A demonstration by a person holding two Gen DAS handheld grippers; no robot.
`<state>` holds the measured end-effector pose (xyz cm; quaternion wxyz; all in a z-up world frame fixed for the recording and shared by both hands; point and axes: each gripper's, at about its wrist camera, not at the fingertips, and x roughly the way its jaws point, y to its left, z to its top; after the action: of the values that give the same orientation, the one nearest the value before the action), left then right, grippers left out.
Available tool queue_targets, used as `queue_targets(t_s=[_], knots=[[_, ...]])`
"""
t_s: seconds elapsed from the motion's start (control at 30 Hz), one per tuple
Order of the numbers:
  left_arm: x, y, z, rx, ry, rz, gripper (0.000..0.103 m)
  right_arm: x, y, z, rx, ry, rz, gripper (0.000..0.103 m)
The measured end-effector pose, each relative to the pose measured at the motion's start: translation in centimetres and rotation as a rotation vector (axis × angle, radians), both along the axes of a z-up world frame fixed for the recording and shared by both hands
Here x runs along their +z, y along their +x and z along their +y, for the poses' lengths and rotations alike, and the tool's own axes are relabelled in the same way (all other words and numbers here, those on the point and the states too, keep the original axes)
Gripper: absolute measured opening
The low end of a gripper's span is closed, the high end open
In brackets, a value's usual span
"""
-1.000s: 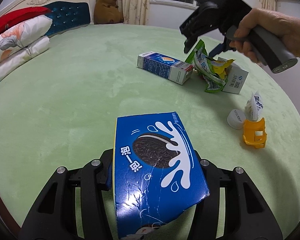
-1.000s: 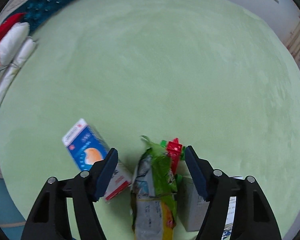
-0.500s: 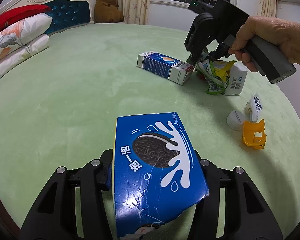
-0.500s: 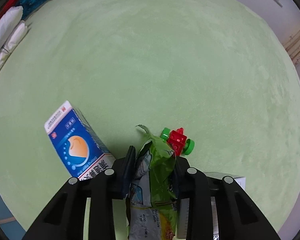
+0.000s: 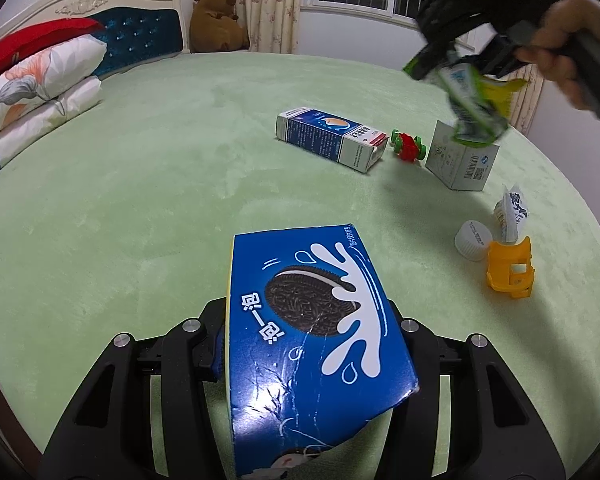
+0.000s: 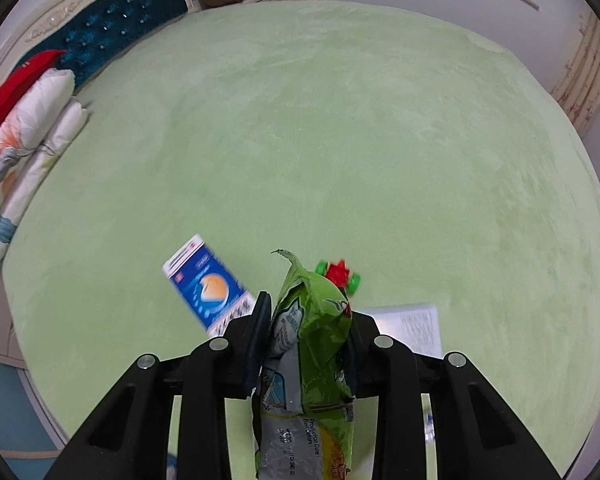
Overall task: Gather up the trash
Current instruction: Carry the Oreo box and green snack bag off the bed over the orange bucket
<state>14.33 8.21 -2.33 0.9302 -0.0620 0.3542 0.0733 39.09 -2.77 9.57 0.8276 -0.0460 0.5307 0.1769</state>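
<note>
My left gripper (image 5: 306, 316) is shut on a blue cookie box (image 5: 320, 360), held low over the green bed (image 5: 140, 200). A person's hand holds my right gripper (image 6: 306, 312), which is shut on a crumpled green snack wrapper (image 6: 312, 344). In the left wrist view the wrapper (image 5: 472, 96) hangs in the air above a white carton box (image 5: 462, 158). A blue milk carton (image 5: 332, 138) lies on its side on the bed. A white cap (image 5: 473, 239) and a small white sachet (image 5: 512, 216) lie at the right.
A red and green toy (image 5: 406, 146) sits between the milk carton and the white box. An orange toy piece (image 5: 510, 268) stands by the cap. Pillows (image 5: 40, 80) and a headboard (image 5: 140, 32) are at the left, a teddy bear (image 5: 218, 20) at the back.
The right gripper closed on the green wrapper and lifted it off the bed, uncovering the red and green toy. The left gripper and its cookie box stayed still.
</note>
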Motion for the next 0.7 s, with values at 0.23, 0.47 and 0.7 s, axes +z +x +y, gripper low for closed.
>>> queue_targets(t_s=[0.23,0.47,0.7], knots=[[0.8,-0.7,-0.9,-0.009,0.025,-0.018,0.05,1.3,-7.5,-5.9,0.037,0.047,-0.033,0.032],[1.6,-2.3,-3.6,-0.071,0.06,-0.04,0.05,0.6,-15.8,-14.3,-0.035,0.135,-0.08,0.032],[1.7,-5.3,-7.5,-0.191,0.113,-0.08,0.05,-1.3,-24.9,-20.7,-0.112,0.235,-0.13,0.032]])
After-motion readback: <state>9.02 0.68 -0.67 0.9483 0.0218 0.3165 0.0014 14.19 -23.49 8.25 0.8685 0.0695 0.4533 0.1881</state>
